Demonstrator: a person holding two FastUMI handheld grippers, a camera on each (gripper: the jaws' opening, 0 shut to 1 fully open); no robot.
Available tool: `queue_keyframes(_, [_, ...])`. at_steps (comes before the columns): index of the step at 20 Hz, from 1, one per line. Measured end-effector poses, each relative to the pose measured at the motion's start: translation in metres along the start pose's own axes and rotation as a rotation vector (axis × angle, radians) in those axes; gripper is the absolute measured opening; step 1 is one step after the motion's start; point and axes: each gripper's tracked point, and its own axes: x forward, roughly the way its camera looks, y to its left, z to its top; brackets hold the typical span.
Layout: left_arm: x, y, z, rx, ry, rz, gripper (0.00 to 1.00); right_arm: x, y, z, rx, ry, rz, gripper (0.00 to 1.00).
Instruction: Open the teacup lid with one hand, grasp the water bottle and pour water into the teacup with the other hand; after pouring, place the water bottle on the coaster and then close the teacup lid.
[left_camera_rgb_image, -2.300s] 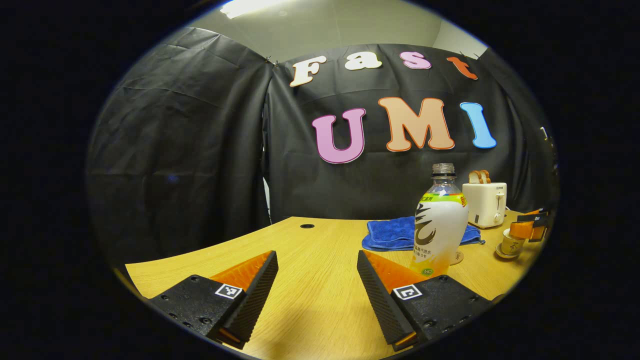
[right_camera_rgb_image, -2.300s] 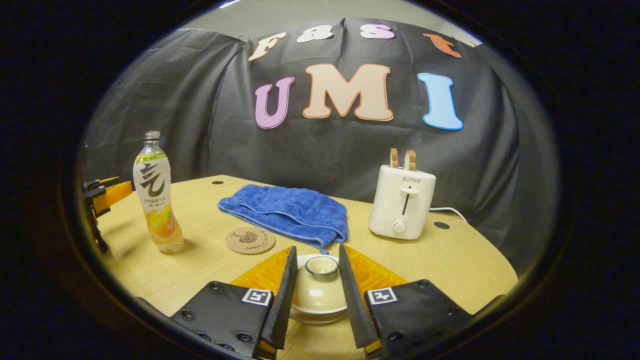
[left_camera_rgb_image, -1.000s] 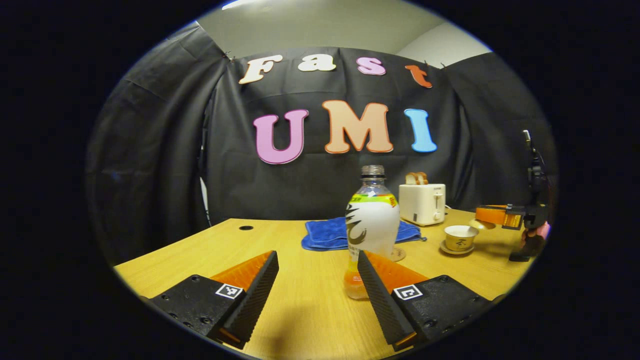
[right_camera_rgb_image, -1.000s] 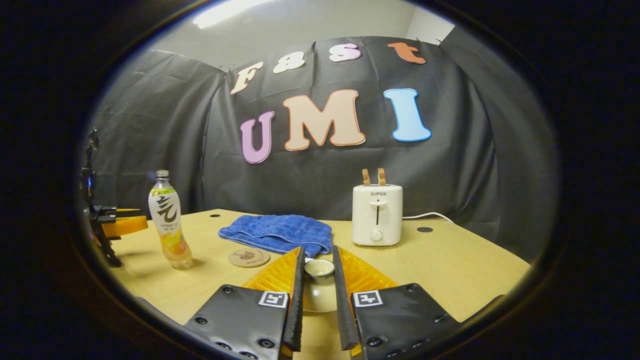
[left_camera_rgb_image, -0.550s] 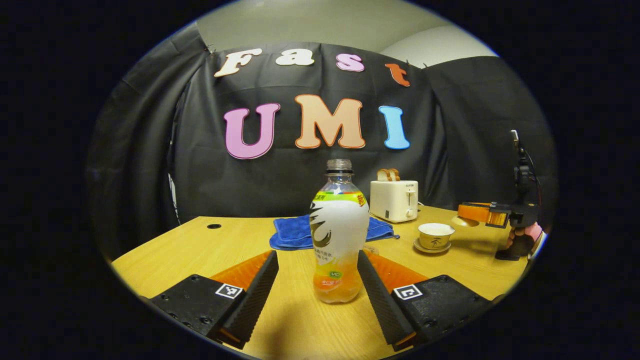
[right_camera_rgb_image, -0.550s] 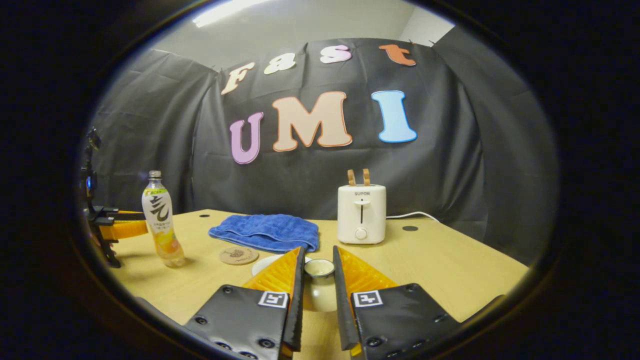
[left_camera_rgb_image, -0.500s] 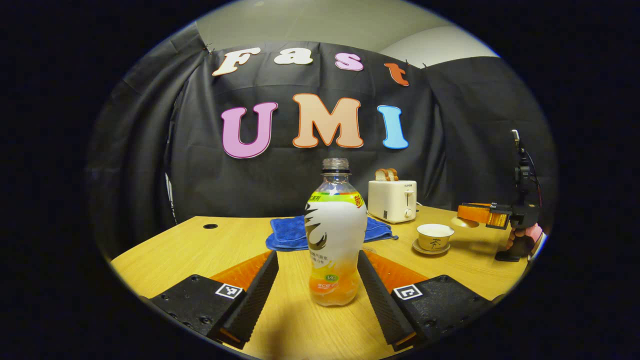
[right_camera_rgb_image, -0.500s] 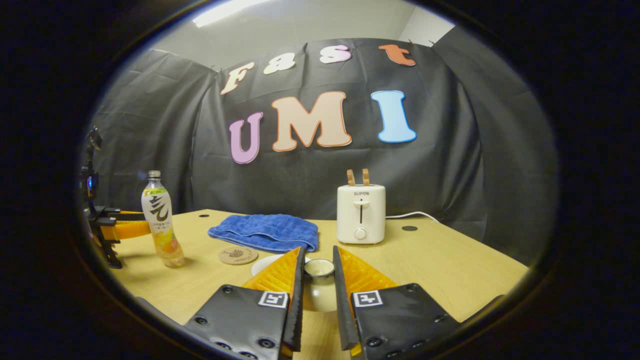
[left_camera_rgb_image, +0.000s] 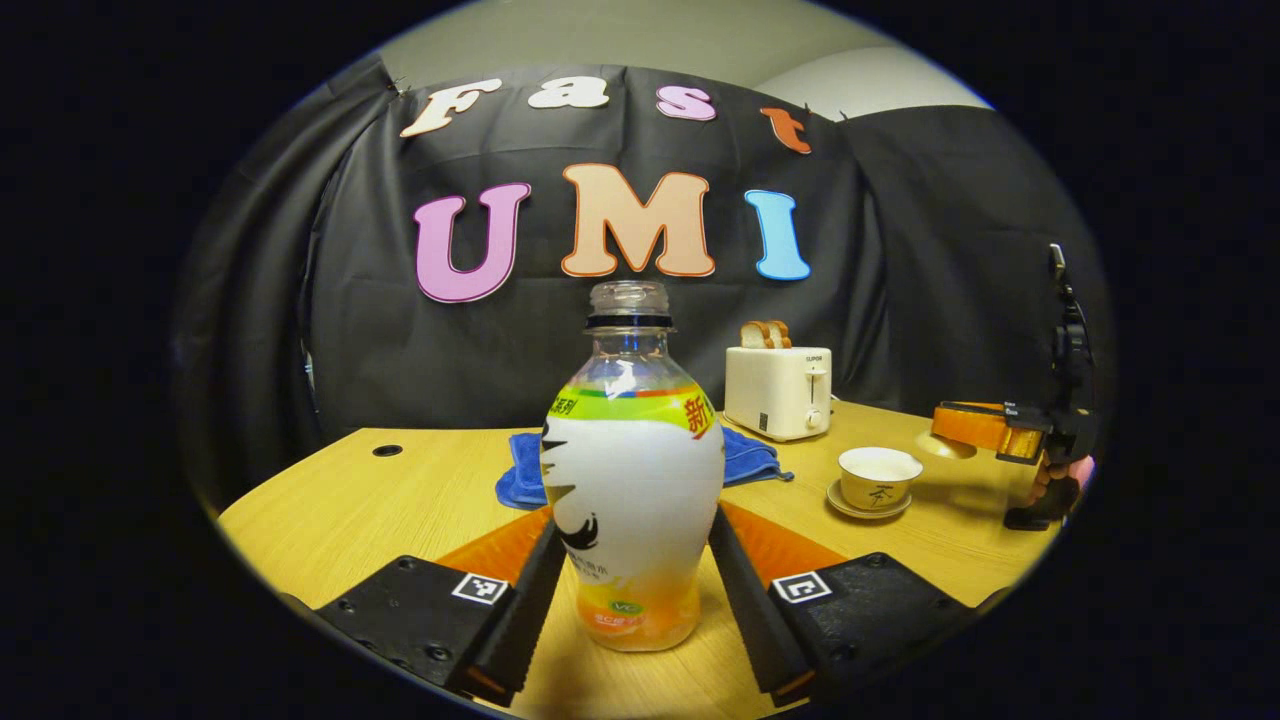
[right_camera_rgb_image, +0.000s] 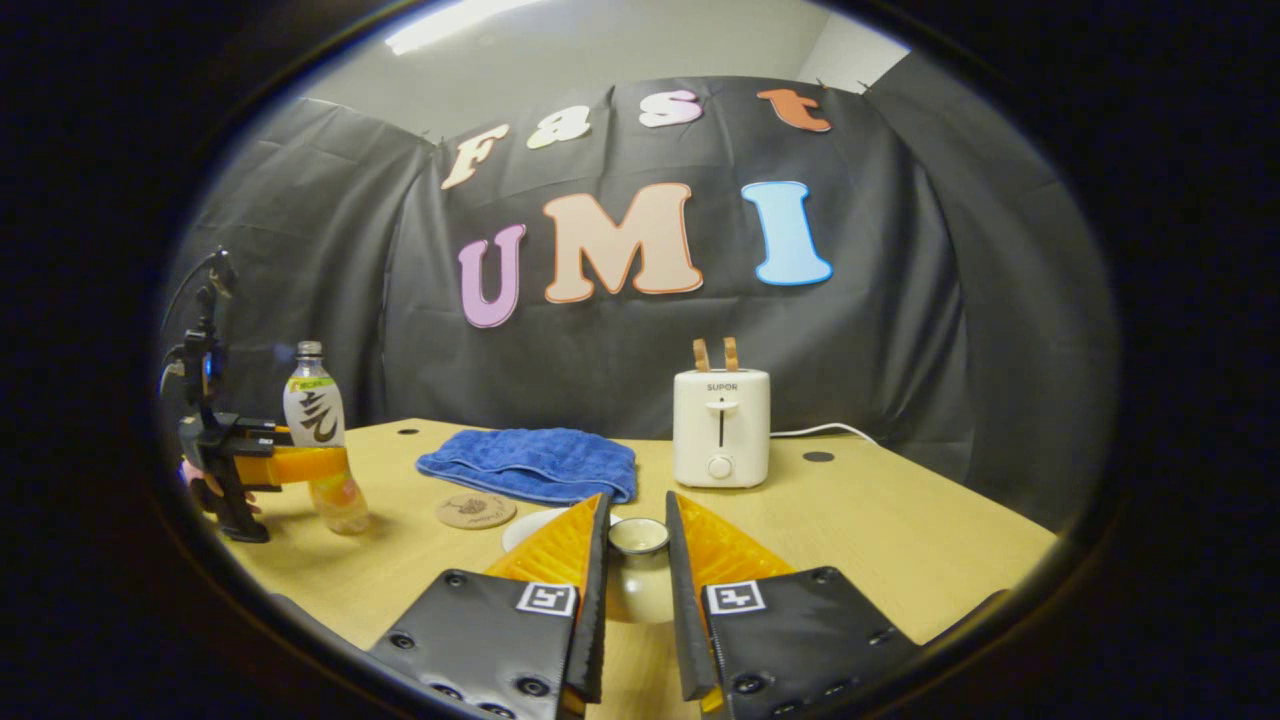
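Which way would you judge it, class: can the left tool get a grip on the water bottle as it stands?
Probably yes. The water bottle stands upright between the left tool's fingers, which flank its lower body with nothing between; whether they already press on it is unclear.

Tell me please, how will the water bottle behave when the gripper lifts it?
The water bottle is tall on a narrow base, so a push near its top would probably tip it. It looks like thin clear plastic and may dent under squeeze. It has no cap, so tilting could spill.

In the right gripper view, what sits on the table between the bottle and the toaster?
The round coaster and the folded blue towel lie between the bottle and toaster.
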Motion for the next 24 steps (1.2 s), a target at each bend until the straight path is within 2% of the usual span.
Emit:
queue_keyframes(2, [0.005,0.000,-0.002,0.004,0.012,0.009,0.68,-0.001,-0.001,0.000,0.000,0.000,-0.003,0.34])
queue_keyframes(4, [0.007,-0.002,-0.002,0.005,0.018,0.011,0.63,-0.002,-0.005,0.000,0.000,-0.001,-0.013,0.33])
queue_keyframes(10, [0.017,-0.004,0.016,0.112,0.032,0.054,0.55,-0.005,-0.013,0.000,-0.001,-0.001,-0.039,0.33])
queue_keyframes(14, [0.031,0.001,0.047,0.312,0.010,0.126,0.55,-0.008,-0.018,0.001,0.000,0.000,-0.047,0.33])
queue_keyframes(19, [0.053,-0.003,0.069,0.560,0.007,0.161,0.55,-0.013,-0.026,0.001,0.000,0.000,-0.063,0.33])
queue_keyframes(24, [0.068,-0.031,0.065,0.740,0.003,0.117,0.55,-0.013,-0.030,0.001,0.000,0.002,-0.070,0.32])
